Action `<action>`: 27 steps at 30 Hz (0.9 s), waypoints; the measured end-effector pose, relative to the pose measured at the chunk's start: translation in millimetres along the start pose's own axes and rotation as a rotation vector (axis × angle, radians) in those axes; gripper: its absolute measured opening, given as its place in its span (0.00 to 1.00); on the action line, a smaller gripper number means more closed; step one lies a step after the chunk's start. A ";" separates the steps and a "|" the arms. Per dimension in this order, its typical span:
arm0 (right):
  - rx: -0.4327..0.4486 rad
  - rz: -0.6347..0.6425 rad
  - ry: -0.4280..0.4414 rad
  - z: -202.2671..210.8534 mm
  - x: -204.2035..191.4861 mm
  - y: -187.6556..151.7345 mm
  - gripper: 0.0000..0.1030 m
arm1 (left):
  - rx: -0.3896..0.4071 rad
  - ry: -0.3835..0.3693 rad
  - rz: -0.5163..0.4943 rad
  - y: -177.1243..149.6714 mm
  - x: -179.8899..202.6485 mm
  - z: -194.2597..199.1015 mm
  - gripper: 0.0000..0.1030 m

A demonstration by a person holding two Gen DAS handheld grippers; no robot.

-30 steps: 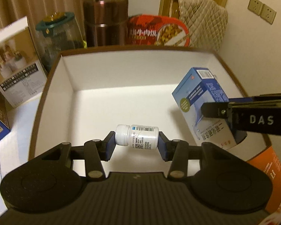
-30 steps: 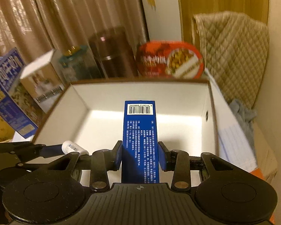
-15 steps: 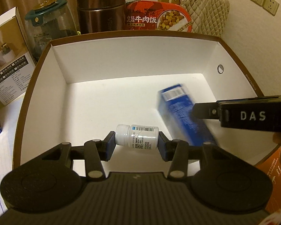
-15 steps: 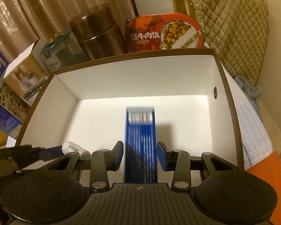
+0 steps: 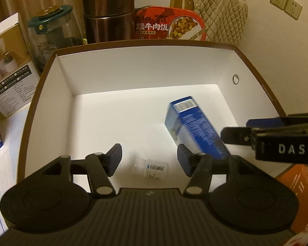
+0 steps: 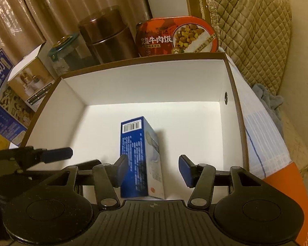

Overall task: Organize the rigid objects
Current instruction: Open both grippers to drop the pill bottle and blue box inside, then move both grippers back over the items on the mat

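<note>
Inside white box (image 5: 145,75): left claw (image 5: 149,160) just opened, apart, above released white bottle (image 5: 150,168); right claw (image 6: 152,170) just opened, blue carton (image 6: 138,153) loose between pads.

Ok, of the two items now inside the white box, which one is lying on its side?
The small white pill bottle, on its side on the box floor below the open left gripper. The blue carton stands on end between the open right gripper's jaws.

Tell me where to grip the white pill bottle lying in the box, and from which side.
Grip the white pill bottle across its round body, coming from above. It lies on its side on the box floor, cap left, so its labelled barrel offers the easiest hold.
</note>
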State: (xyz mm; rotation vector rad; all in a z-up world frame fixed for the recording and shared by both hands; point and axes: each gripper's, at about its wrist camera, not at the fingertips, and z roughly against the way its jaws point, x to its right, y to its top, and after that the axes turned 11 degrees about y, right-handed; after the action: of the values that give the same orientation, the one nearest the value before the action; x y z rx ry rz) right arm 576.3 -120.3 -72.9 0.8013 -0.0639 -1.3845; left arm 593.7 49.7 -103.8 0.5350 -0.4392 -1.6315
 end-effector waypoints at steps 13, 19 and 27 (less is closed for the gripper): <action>0.042 0.039 0.055 44.7 -5.3 -21.9 0.52 | 0.038 0.048 0.080 -11.7 -25.9 56.0 0.54; 0.059 0.078 0.058 66.2 -15.9 -32.9 0.52 | 0.047 0.078 0.090 -27.9 -25.7 87.8 0.54; 0.061 0.089 0.079 94.1 -25.6 -52.0 0.53 | 0.070 0.072 0.107 -53.0 -19.5 127.6 0.54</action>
State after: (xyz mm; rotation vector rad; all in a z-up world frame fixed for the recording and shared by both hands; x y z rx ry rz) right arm 480.9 -139.9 -20.7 0.8928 -0.0798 -1.2711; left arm 478.8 73.0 -28.0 0.6114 -0.4649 -1.4941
